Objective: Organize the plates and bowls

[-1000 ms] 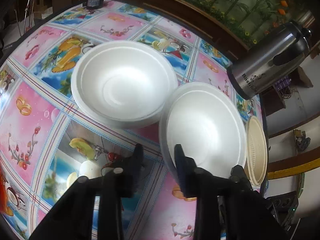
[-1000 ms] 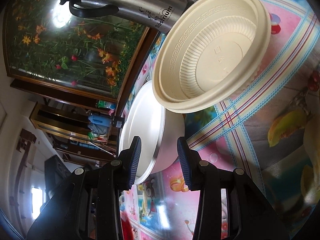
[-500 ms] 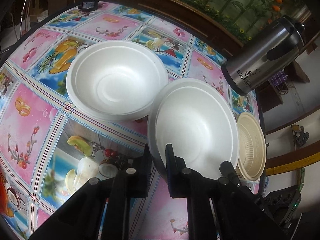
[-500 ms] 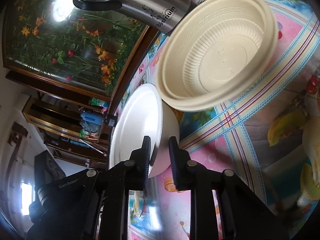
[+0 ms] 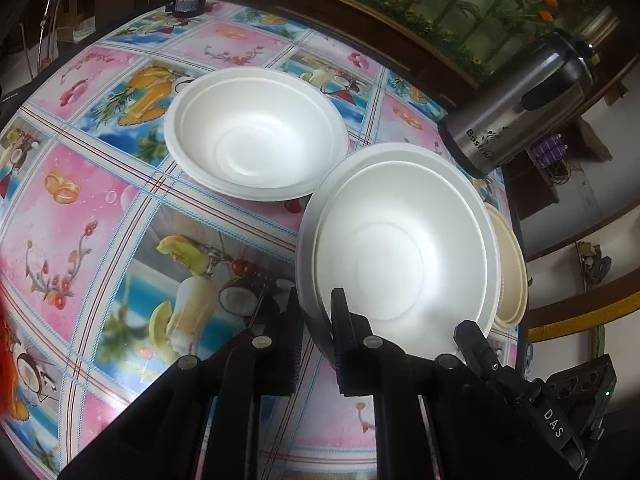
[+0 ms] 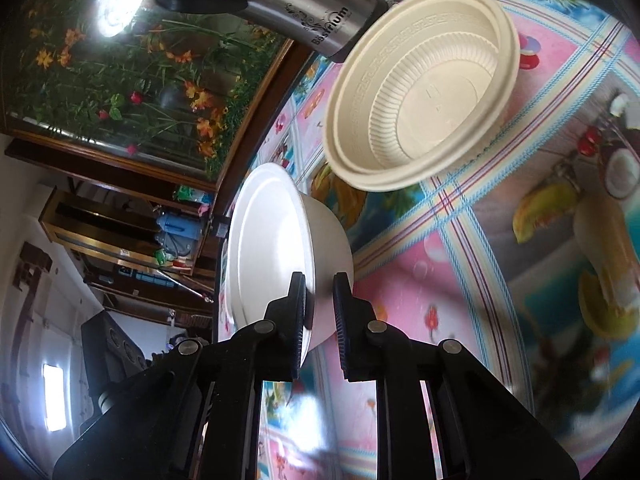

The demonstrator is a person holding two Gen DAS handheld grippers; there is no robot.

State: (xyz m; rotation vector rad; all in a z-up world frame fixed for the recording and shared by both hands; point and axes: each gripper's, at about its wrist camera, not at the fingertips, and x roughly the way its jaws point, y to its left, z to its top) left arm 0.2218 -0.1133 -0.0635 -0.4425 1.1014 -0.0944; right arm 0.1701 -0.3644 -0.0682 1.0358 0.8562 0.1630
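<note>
Left wrist view first: I have the left gripper (image 5: 316, 320) clamped on the near rim of a white foam bowl (image 5: 404, 248), which sits close in front of me on the table with the pink and blue fruit-print cloth (image 5: 80, 208). From the double edge at its upper rim I think it may be two nested pieces, though I cannot be sure. A second white foam bowl (image 5: 256, 148) sits beyond it to the left, untouched, their rims just beside each other. A cream ribbed plastic bowl (image 5: 510, 264) peeks out behind the held one, and a steel thermos jug (image 5: 520, 104) stands at the table's far edge. Right wrist view: the right gripper (image 6: 320, 304) is closed on the rim of the same white bowl (image 6: 272, 248), opposite my other grip, with the cream bowl (image 6: 420, 84) just beyond. I count two white bowls for certain, one cream bowl, one jug. Judging by the spread, stacking is barely begun; the white ones need nesting and the cream bowl placing.
</note>
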